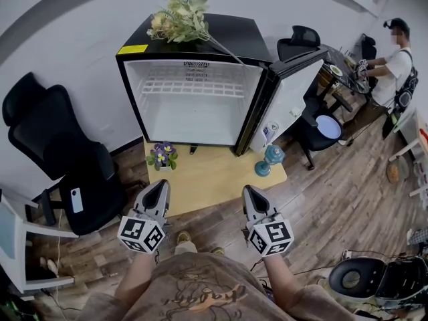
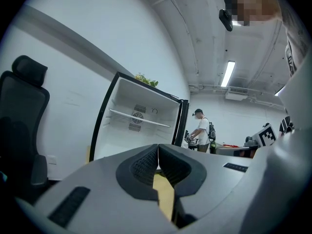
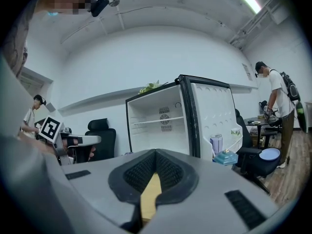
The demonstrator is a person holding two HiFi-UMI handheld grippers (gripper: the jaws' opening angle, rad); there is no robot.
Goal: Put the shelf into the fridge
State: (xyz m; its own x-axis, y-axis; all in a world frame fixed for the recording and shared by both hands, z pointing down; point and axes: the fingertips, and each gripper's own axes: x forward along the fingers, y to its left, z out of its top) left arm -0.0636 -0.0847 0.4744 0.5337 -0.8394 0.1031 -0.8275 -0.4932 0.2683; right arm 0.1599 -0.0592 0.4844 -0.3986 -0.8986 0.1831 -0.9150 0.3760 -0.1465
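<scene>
A small black fridge [image 1: 134, 89] stands open against the wall, its door [image 1: 287, 95] swung to the right. A white wire shelf [image 1: 190, 85] lies level in the upper part of its white interior; it shows as a thin line in the left gripper view [image 2: 139, 118] and in the right gripper view [image 3: 158, 121]. Both grippers hang low near the person's body, well short of the fridge. My left gripper [image 1: 160, 184] [image 2: 158, 147] is shut and holds nothing. My right gripper [image 1: 249, 191] [image 3: 155, 152] is also shut and empty.
A yellow mat [image 1: 214, 172] lies before the fridge, with a potted flower [image 1: 162, 156] at its left and a blue jar [image 1: 269, 158] at its right. A black office chair [image 1: 60, 152] stands left. A plant [image 1: 180, 19] tops the fridge. A person [image 1: 394, 59] works at a desk far right.
</scene>
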